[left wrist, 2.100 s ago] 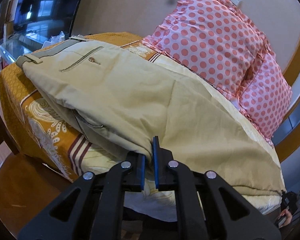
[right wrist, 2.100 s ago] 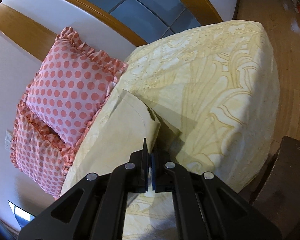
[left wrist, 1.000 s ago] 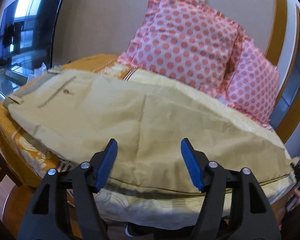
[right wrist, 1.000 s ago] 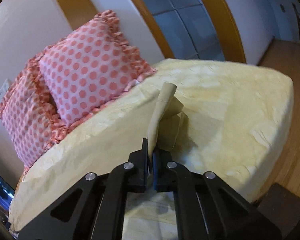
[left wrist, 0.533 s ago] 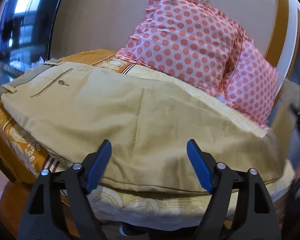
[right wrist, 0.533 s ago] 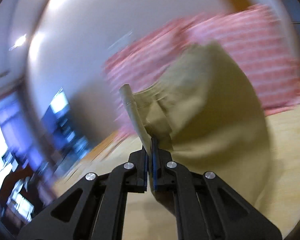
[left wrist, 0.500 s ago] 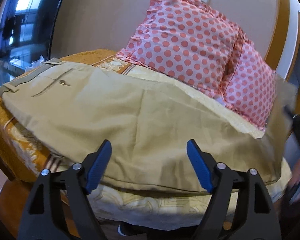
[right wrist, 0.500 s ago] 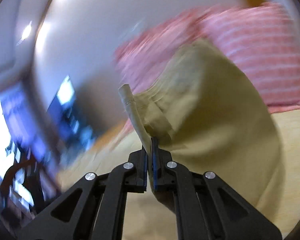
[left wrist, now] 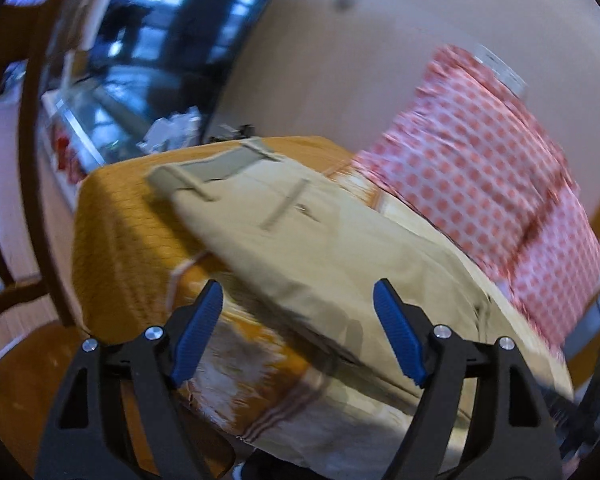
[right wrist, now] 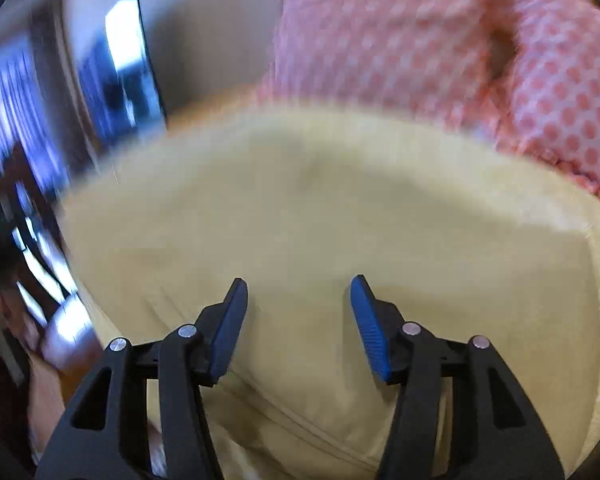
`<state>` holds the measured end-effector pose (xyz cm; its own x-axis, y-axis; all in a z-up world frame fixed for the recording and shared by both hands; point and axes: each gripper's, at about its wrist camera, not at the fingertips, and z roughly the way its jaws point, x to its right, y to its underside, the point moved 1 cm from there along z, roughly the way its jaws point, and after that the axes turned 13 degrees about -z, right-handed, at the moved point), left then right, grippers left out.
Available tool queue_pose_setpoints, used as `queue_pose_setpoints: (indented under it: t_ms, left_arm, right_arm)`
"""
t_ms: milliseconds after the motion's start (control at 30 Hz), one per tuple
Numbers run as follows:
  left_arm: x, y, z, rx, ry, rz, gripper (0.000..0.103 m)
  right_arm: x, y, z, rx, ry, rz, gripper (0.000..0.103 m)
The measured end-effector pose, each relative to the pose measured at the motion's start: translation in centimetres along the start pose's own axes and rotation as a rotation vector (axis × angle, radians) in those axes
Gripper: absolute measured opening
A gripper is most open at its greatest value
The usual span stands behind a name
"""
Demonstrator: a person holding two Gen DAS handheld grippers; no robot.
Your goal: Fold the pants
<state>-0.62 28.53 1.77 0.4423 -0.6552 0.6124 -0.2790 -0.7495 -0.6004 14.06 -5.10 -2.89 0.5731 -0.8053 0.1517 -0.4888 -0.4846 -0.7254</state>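
Observation:
Khaki pants [left wrist: 332, 248] lie folded lengthwise on the bed, waistband [left wrist: 204, 170] at the far left with belt loops and a back pocket showing. My left gripper [left wrist: 298, 330] is open and empty, hovering near the pants' front edge. In the right wrist view, the pants [right wrist: 320, 216] fill the middle as a blurred tan sheet. My right gripper [right wrist: 298, 320] is open just above that cloth, holding nothing.
Two pink polka-dot pillows [left wrist: 480, 160] lean on the wall behind the pants; they also show in the right wrist view [right wrist: 440, 40]. The bed cover [left wrist: 116, 216] is orange and cream. A dark wooden chair [left wrist: 28, 140] stands left. A dark window [left wrist: 168, 32] is behind.
My right gripper has let go of the pant leg end and opened; the cloth now lies below it. The left gripper stays open and has swung left toward the waistband.

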Motion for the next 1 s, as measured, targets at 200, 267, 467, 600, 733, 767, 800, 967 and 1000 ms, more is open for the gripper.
queue_pose_setpoints:
  t_ms: [200,267,467,600,733,767,800,967,1000]
  left_arm:
    - [-1.7,-1.9,1.4,-0.008,-0.023,-0.059,0.077]
    - [-1.5,-2.5,1.8,-0.008,-0.028,-0.056,0.077]
    - [-1.7,-4.1,3.8,-0.047,-0.001,-0.101,0.081]
    - [-1.8,-3.9,4.5,-0.082,0.103,-0.156,0.078]
    - [-1.9,-3.7,5.2,-0.115,0.169,-0.233,0.066]
    - [-2.2,-4.0,5.3,-0.113,0.173,-0.259,0.062]
    - [-2.4,-4.3,5.4,-0.108,0.177,-0.281,0.061]
    - [-3.5,-5.1,6.0,-0.057,0.081,-0.333,0.028]
    - [-3.7,-5.1,6.0,-0.046,0.061,-0.335,0.014]
  right_arm:
    - [-0.2,0.4,-0.1,0.037,-0.027,-0.014,0.064]
    - [-0.3,0.6,0.1,0.045,-0.037,-0.017,0.068]
    - [-1.5,0.8,-0.4,0.056,-0.033,-0.026,0.073]
    - [-1.6,1.1,-0.6,0.071,-0.037,-0.024,0.076]
    - [-1.5,1.1,-0.5,0.084,-0.044,-0.019,0.079]
    - [-1.6,1.1,-0.6,0.085,-0.047,-0.020,0.079]
    - [-1.6,1.1,-0.6,0.087,-0.048,-0.020,0.080]
    - [-1.7,1.5,-1.0,0.117,-0.087,0.000,0.080]
    - [-1.7,1.6,-1.1,0.122,-0.094,0.004,0.080]
